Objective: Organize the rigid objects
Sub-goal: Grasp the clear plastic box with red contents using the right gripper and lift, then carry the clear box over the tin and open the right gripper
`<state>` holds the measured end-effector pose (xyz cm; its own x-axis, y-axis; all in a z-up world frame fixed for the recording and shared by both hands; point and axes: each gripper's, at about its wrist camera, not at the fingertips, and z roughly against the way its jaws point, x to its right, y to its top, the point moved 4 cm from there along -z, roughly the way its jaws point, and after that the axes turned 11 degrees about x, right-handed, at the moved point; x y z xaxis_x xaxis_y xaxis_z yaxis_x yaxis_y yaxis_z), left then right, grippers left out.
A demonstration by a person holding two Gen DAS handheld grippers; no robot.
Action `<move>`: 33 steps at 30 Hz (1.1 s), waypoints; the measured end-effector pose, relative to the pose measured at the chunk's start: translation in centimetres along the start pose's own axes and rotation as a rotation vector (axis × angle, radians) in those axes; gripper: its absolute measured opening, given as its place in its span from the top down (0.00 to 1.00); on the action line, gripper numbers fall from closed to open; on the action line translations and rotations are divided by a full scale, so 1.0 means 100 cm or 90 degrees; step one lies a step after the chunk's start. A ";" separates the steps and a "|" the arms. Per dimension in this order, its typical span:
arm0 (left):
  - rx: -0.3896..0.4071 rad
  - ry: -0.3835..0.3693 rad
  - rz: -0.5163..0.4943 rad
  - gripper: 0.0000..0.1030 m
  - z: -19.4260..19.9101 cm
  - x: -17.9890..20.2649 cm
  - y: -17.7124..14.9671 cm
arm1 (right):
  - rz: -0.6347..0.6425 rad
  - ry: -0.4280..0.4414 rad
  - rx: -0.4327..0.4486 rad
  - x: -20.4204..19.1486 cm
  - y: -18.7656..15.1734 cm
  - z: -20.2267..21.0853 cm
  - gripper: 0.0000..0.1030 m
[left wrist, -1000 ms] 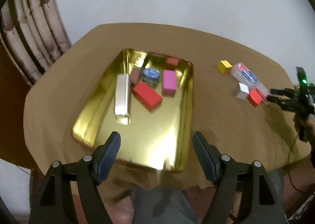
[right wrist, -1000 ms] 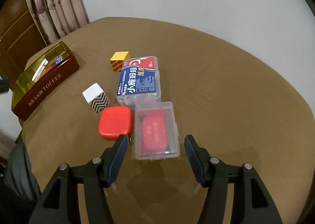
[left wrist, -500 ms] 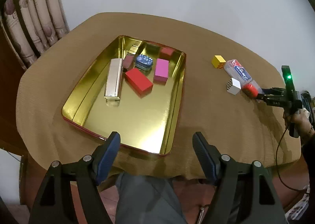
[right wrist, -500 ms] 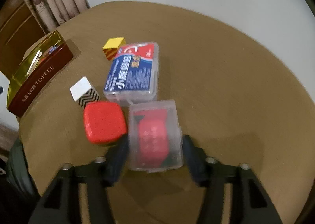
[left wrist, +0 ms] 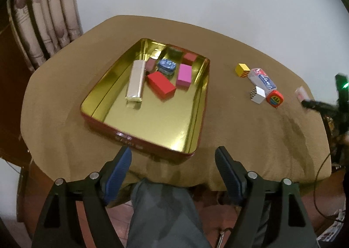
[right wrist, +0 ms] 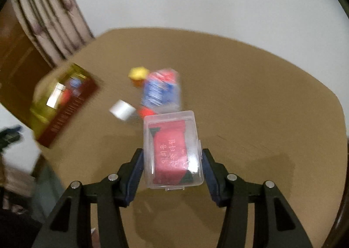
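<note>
My right gripper [right wrist: 172, 154] is shut on a clear plastic box [right wrist: 172, 147] with a red pack inside, held above the brown table. On the table behind it lie a blue-label box [right wrist: 161, 91], a yellow cube [right wrist: 137, 74], a white cube [right wrist: 122, 109] and a red tape measure [right wrist: 146, 111]. My left gripper [left wrist: 173, 152] hovers at the near edge of the gold tray [left wrist: 152, 121], its jaws opening with nothing between them. The tray holds a silver bar [left wrist: 136, 81], a red block [left wrist: 161, 84], a pink block [left wrist: 183, 74] and a blue tin [left wrist: 166, 65].
The table [left wrist: 240, 130] is round with a brown cloth. A curtain [left wrist: 50, 23] hangs at the back left and a white wall stands behind. A person's grey trouser legs [left wrist: 165, 211] show below the table's near edge. Bare cloth lies between tray and loose objects.
My right gripper closed on the clear box and lifted it off the table. The left gripper drew back, so the tray sits farther away in its view.
</note>
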<state>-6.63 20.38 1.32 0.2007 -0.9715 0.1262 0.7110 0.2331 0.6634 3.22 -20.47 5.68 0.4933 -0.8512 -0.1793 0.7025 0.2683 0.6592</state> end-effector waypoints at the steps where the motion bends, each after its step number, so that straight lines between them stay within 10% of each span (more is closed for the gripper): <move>1: -0.001 0.003 0.000 0.27 0.001 -0.003 -0.003 | 0.007 0.030 0.006 -0.021 0.008 0.001 0.48; 7: -0.004 0.016 0.025 0.27 0.006 -0.024 -0.016 | 0.082 0.190 -0.004 -0.162 0.042 -0.034 0.48; 15: 0.010 0.023 0.033 0.27 0.012 -0.047 -0.022 | 0.180 0.254 -0.098 -0.284 0.041 -0.131 0.48; 33: -0.008 0.012 0.031 0.27 -0.002 -0.054 -0.035 | 0.160 0.196 -0.218 -0.318 0.006 -0.222 0.48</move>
<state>-10.08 24.82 -1.89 0.2479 -0.9579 0.1444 0.7080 0.2809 0.6479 -0.61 16.79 -4.45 0.7600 -0.5836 -0.2859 0.6449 0.6232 0.4424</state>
